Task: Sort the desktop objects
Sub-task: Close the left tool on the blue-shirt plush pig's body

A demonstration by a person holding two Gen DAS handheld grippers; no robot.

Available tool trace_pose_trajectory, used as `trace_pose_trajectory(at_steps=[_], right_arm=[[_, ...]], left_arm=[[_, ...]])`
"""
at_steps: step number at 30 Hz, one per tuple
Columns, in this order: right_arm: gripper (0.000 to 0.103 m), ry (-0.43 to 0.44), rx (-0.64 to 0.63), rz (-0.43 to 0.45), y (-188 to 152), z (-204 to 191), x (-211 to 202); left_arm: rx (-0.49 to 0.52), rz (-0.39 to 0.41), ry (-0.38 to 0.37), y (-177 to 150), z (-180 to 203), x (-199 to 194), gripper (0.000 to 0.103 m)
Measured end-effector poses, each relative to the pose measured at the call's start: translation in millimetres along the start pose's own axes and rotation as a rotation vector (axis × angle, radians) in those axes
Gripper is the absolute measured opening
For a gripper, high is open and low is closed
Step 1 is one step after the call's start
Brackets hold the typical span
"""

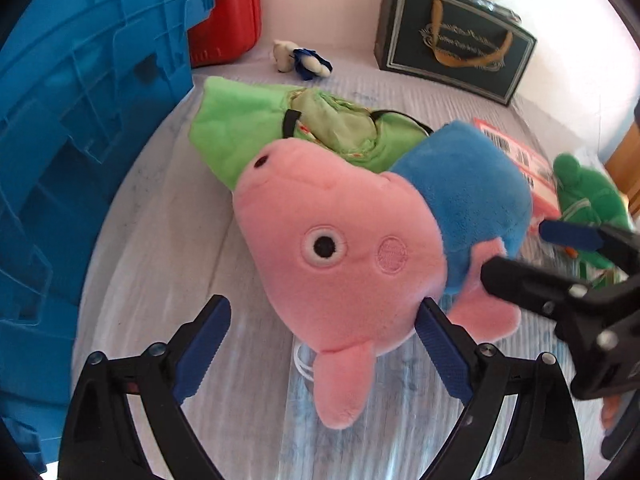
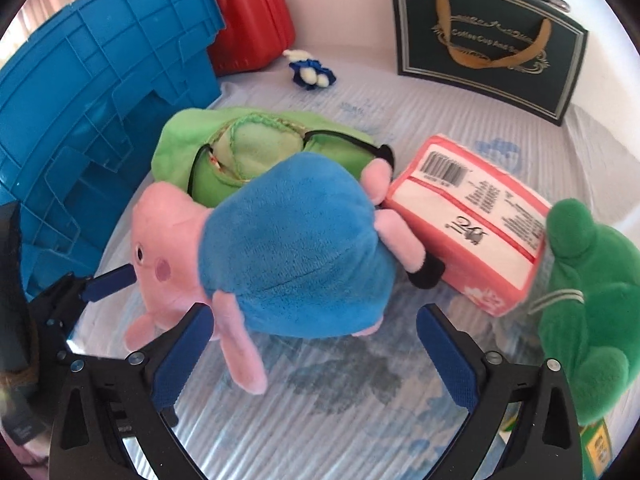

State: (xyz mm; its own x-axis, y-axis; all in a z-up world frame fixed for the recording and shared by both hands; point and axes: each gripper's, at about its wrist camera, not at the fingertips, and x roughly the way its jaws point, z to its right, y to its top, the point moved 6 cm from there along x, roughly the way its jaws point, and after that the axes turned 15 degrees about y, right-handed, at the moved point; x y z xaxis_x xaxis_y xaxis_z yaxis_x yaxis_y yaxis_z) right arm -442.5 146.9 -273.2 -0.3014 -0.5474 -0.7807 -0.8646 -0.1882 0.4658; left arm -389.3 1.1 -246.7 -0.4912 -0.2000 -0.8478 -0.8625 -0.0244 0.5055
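Left wrist view: pig toy (image 1: 340, 248) lies on table (image 1: 160, 240), beside blue crate (image 1: 80, 120)
Left tongs (image 1: 324, 344): wide, empty
Right tongs (image 2: 316, 352): wide, empty
Progress: toys, tissue pack (image 2: 468, 220) still unsorted

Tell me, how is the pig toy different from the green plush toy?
The pig toy is pink with a blue shirt; the green plush toy is green all over with a pale stripe. The pig toy lies in the middle, near both open grippers; the green plush toy sits at the right edge, beyond the pink packet. Both are soft and fuzzy.
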Motion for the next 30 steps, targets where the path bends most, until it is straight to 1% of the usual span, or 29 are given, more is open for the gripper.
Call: trace_pose_trajectory(at_steps=[2, 5, 6, 7, 8, 10, 12, 13, 15, 21, 26, 30], right_arm=[[0.103, -0.004, -0.004, -0.012, 1.3, 2.3, 7.8], [0.103, 0.013, 0.004, -0.015, 6.6, 5.9, 19.2], [0.103, 0.012, -0.003, -0.016, 7.4, 6.8, 22.5], [0.103, 0.018, -0.007, -0.023, 8.2, 6.8, 27.6], [0.102, 0.030, -0.005, -0.028, 8.3, 6.5, 31.3], [0.092, 0.026, -0.013, -0.023, 8.8, 5.0, 33.0], [0.082, 0.015, -0.031, -0.011, 9.5, 1.5, 28.2], [0.081, 0.009, -0.038, -0.009, 9.4, 0.3, 25.9], [0.077, 0.013, -0.040, 0.003, 9.1, -1.3, 20.5], [0.075, 0.014, -0.059, 0.080, 16.8, -15.9, -10.8], [0.075, -0.002, -0.099, 0.171, 30.9, -39.8, -55.9], [0.075, -0.024, -0.146, 0.237, 50.5, -69.6, -95.4]], left_arm=[[-0.003, 0.007, -0.007, 4.0, -1.9, 3.2, 0.095], [0.032, -0.015, -0.029, 9.0, 5.8, 10.3, 0.096], [0.053, -0.020, -0.030, 10.2, 9.9, 12.6, 0.093], [0.068, -0.019, -0.028, 11.1, 12.2, 13.9, 0.083], [0.076, -0.017, -0.039, 10.9, 15.4, 13.3, 0.078], [0.081, -0.002, -0.032, 11.8, 16.8, 8.9, 0.072], [0.087, 0.011, -0.031, 13.7, 17.0, 3.9, 0.069], [0.089, 0.018, -0.033, 14.9, 16.4, 0.4, 0.068], [0.101, 0.050, -0.025, 17.9, 15.4, -9.0, 0.068], [0.112, 0.141, -0.023, 32.4, 13.6, -45.4, 0.068], [0.112, 0.263, -0.023, 52.4, 5.7, -98.9, 0.068], [0.106, 0.355, -0.016, 74.1, -8.5, -144.9, 0.068]])
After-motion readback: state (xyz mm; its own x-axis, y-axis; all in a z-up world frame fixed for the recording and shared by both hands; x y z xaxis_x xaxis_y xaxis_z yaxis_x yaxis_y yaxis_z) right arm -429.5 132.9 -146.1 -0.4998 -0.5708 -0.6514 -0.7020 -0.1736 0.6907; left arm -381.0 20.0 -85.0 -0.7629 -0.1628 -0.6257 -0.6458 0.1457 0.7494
